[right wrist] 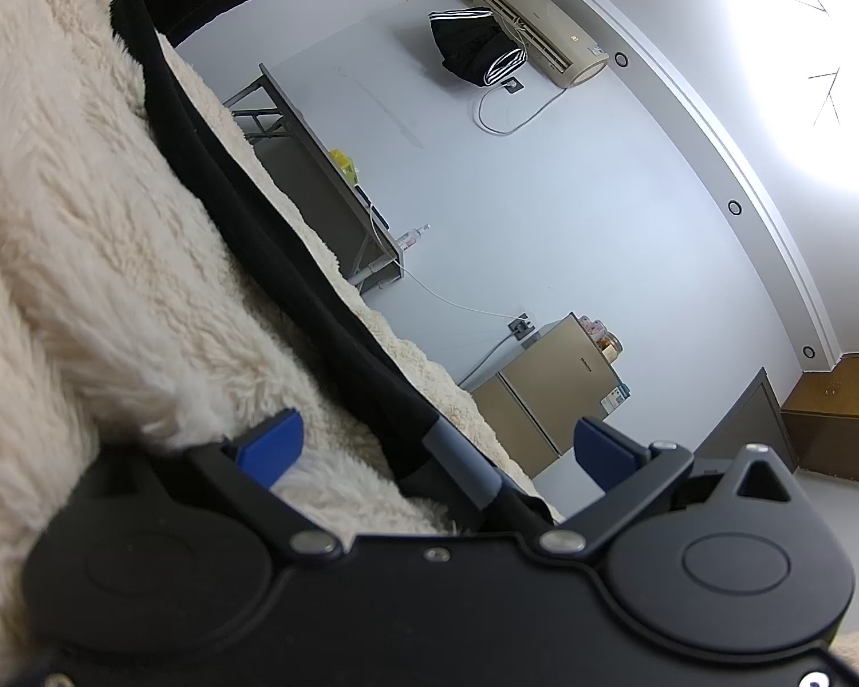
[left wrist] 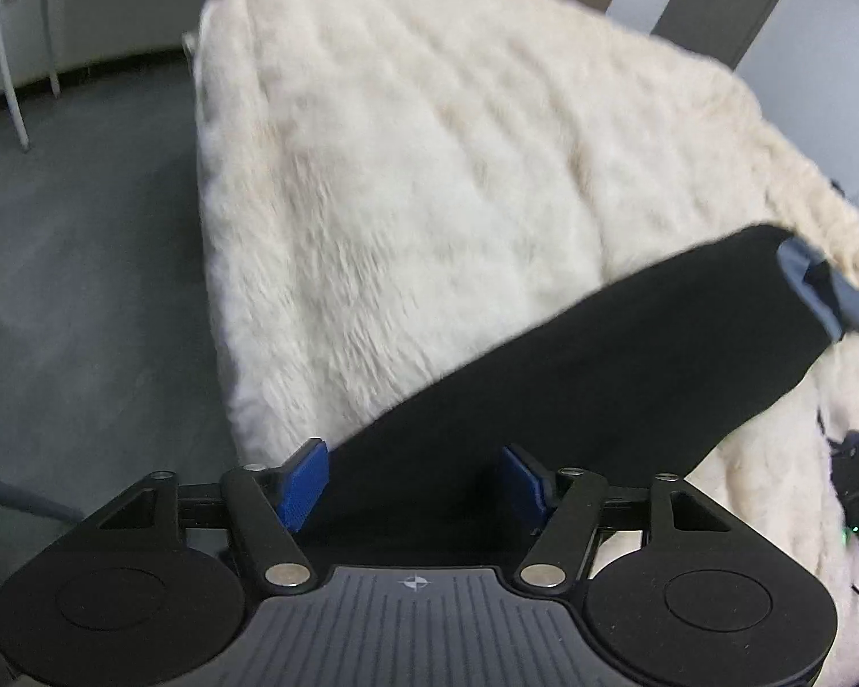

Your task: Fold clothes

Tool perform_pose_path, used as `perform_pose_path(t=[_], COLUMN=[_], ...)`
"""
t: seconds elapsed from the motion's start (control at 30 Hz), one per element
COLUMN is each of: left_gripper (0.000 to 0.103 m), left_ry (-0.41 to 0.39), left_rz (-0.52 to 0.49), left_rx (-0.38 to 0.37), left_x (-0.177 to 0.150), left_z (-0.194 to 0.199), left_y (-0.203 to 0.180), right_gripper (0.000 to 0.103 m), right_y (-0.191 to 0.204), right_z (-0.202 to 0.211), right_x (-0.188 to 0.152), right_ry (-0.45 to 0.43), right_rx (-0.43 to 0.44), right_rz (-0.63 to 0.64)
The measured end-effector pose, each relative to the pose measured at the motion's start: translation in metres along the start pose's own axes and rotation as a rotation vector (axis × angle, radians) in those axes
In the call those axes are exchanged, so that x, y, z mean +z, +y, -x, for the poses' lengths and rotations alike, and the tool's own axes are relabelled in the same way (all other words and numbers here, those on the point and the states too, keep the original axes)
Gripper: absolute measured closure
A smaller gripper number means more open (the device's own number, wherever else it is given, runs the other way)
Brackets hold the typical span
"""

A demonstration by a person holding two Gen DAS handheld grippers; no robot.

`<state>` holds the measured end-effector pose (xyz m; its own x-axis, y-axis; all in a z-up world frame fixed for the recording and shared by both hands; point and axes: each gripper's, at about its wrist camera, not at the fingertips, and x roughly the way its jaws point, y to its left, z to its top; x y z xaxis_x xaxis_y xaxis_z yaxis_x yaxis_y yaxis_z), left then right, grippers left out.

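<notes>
A black garment [left wrist: 630, 355] lies stretched across a cream fluffy blanket [left wrist: 401, 172]. Its near end lies between the blue pads of my left gripper [left wrist: 415, 481], whose jaws stand wide apart. The garment's far end has a grey-blue cuff [left wrist: 819, 280]. In the right wrist view the same garment [right wrist: 292, 263] runs as a dark band over the blanket [right wrist: 74, 217], and its grey-blue cuff [right wrist: 464, 458] lies between the pads of my right gripper [right wrist: 441, 452], which is open wide.
Grey floor [left wrist: 86, 286] lies left of the blanket. The right wrist view is tilted up at a white wall with an air conditioner [right wrist: 544, 28], a hanging black striped garment [right wrist: 475, 46], a folding table [right wrist: 326, 183] and a small fridge [right wrist: 550, 389].
</notes>
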<state>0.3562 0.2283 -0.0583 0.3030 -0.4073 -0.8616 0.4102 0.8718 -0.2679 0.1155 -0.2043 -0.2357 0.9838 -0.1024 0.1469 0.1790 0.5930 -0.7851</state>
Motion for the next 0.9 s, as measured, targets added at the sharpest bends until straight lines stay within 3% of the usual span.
perform_pose_path(t=[0.03, 0.07, 0.17, 0.3, 0.4, 0.43, 0.5, 0.57, 0.73, 0.83, 0.9], left_gripper=[0.098, 0.101, 0.103, 0.103, 0.100, 0.099, 0.087, 0.067, 0.053, 0.054, 0.068], left_ry=[0.007, 0.011, -0.055, -0.157, -0.207, -0.205, -0.192, -0.186, -0.184, -0.204, -0.225], left_rz=[-0.007, -0.018, -0.086, -0.017, 0.033, 0.070, 0.125, 0.215, 0.448, 0.544, 0.563], left_rx=[0.003, 0.009, 0.022, 0.003, 0.140, 0.149, 0.123, 0.120, 0.049, -0.056, -0.125], left_x=[0.001, 0.004, 0.013, 0.022, 0.016, 0.011, 0.003, -0.012, -0.059, -0.083, -0.093], left_z=[0.002, 0.003, 0.023, 0.045, 0.040, 0.037, 0.035, 0.030, 0.027, 0.011, 0.005], left_y=[0.001, 0.000, -0.006, 0.003, 0.011, 0.017, 0.028, 0.041, 0.068, 0.074, 0.072], right_gripper=[0.001, 0.001, 0.001, 0.001, 0.001, 0.001, 0.001, 0.001, 0.001, 0.001, 0.001], right_y=[0.000, 0.001, 0.002, 0.002, 0.003, 0.003, 0.003, 0.004, 0.003, 0.003, 0.002], right_z=[0.000, 0.000, -0.001, -0.001, -0.001, -0.001, -0.001, 0.000, -0.001, -0.001, -0.001], right_x=[0.000, -0.001, -0.002, -0.002, -0.003, -0.003, -0.003, -0.004, -0.004, -0.004, -0.004], right_ry=[0.000, -0.001, -0.003, -0.005, -0.004, -0.004, -0.004, -0.004, -0.005, -0.004, -0.004], right_rx=[0.000, -0.001, -0.002, -0.002, -0.002, -0.001, -0.001, -0.001, -0.002, -0.001, 0.000], right_rz=[0.000, 0.000, 0.000, 0.001, 0.001, 0.001, 0.002, 0.002, 0.003, 0.003, 0.003])
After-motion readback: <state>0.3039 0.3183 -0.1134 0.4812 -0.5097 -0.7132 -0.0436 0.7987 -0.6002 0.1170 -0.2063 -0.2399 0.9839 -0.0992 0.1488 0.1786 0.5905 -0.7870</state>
